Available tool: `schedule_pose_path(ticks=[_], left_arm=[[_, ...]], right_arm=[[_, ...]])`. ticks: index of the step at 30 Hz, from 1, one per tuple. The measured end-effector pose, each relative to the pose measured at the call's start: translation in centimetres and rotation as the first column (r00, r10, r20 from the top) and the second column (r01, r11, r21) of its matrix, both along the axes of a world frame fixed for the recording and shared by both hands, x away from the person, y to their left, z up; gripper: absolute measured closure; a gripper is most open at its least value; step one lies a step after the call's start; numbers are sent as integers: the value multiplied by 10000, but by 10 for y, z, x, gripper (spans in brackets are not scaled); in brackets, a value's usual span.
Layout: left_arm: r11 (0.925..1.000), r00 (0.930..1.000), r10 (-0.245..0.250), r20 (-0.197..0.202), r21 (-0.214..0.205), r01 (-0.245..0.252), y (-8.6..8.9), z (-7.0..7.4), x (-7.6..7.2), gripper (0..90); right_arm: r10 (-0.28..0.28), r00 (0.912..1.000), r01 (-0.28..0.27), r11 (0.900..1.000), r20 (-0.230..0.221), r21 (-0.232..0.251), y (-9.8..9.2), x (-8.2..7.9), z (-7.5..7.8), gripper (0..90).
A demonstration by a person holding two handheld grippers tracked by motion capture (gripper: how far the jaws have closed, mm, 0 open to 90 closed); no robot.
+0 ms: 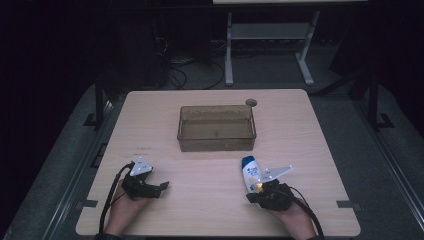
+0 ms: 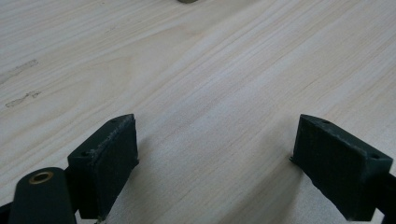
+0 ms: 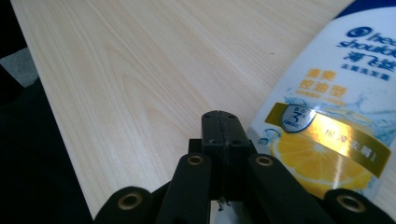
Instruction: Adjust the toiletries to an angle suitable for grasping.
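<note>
Shampoo bottle [image 1: 249,174] lying on the wooden table [image 1: 200,170] just beside the closed, empty right gripper [image 3: 219,122], left gripper [image 2: 215,154] open and idle: approaching, needing opening before grasping, probably for the brown bin [image 1: 216,142].

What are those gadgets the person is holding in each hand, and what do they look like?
Each hand grips a black tool with two blocky jaws on hinged arms with brass-coloured rivets. The left gripper and right gripper each carry a pale grey three-cornered plate on top, and a black cable trails back from each.
</note>
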State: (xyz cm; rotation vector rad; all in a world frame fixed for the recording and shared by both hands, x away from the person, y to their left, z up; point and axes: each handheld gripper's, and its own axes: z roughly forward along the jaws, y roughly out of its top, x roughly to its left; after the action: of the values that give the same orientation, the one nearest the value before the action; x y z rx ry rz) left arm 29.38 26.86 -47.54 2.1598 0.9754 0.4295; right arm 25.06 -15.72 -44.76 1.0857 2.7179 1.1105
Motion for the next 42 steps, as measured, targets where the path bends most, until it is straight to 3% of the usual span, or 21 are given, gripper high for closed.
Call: schedule_pose_path(ticks=[22, 30, 39, 42], left_arm=[[10000, 10000, 2, -3, -2, -2, 0, 0, 0, 127], [10000, 10000, 1, -1, -2, -1, 0, 0, 0, 127], [10000, 10000, 2, -2, -1, -2, 0, 0, 0, 127], [10000, 10000, 3, -1, -3, -3, 0, 0, 0, 127]], right_arm=[[-783, 9969, 783, 9967, -1, -207, -41, -1, -1, 896], [-872, 9962, 872, 9962, -67, -46, -48, 0, -1, 894], [-710, 9970, 695, 9964, 306, 485, -44, 2, 10, 792], [-663, 9967, 641, 9969, 458, 462, -40, 3, 12, 738]])
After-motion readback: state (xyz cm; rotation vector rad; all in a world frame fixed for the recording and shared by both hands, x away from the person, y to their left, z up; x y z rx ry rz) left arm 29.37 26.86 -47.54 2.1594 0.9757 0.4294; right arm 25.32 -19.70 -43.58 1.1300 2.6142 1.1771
